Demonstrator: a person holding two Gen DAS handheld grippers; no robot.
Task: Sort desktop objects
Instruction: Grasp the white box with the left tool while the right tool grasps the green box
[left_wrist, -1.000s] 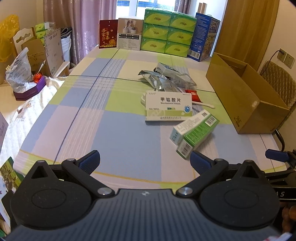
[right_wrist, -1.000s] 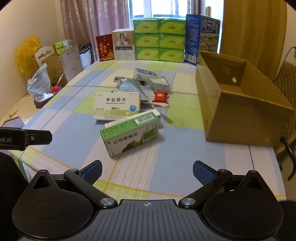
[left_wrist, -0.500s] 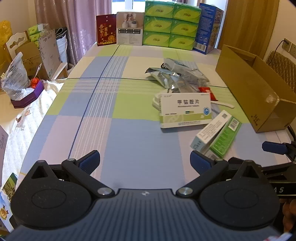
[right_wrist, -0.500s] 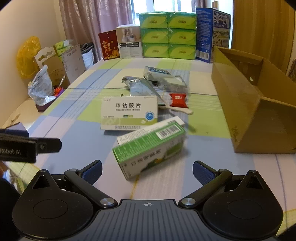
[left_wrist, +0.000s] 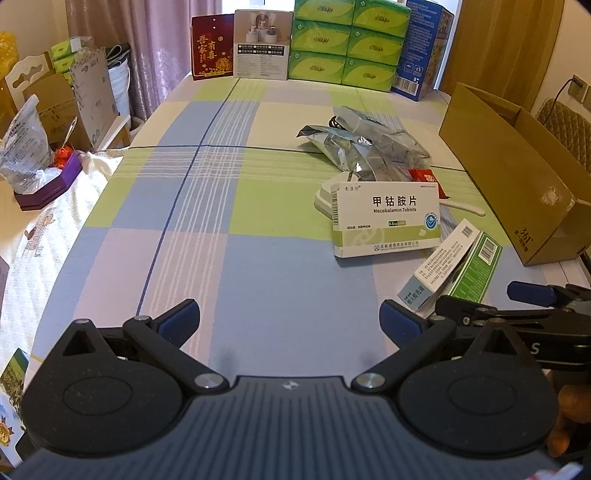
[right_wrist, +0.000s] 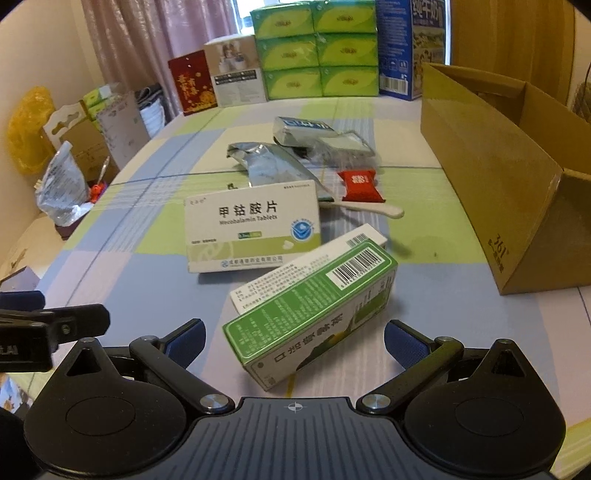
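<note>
A green carton (right_wrist: 314, 314) lies tilted on the checked tablecloth, its near end between the open fingers of my right gripper (right_wrist: 293, 341). Beside it lies a slim white carton (right_wrist: 306, 269), and behind both a white Mecobalamin tablet box (right_wrist: 255, 229). Further back are silver foil pouches (right_wrist: 269, 166), a red sachet (right_wrist: 360, 186) and a white stick (right_wrist: 369, 208). My left gripper (left_wrist: 290, 321) hangs open over bare cloth, left of the same green carton (left_wrist: 476, 269) and tablet box (left_wrist: 388, 218). The right gripper shows at the left wrist view's right edge (left_wrist: 532, 295).
An open brown cardboard box (right_wrist: 491, 173) stands on the table's right side. Green tissue packs (left_wrist: 347, 40), a blue carton (left_wrist: 424, 48) and a red card (left_wrist: 212, 46) line the far edge. Bags and boxes (left_wrist: 33, 147) sit beyond the left edge.
Both grippers have moved forward over the table. The green carton has gone from well ahead of the right gripper to between its open fingers. Neither gripper has shut.
</note>
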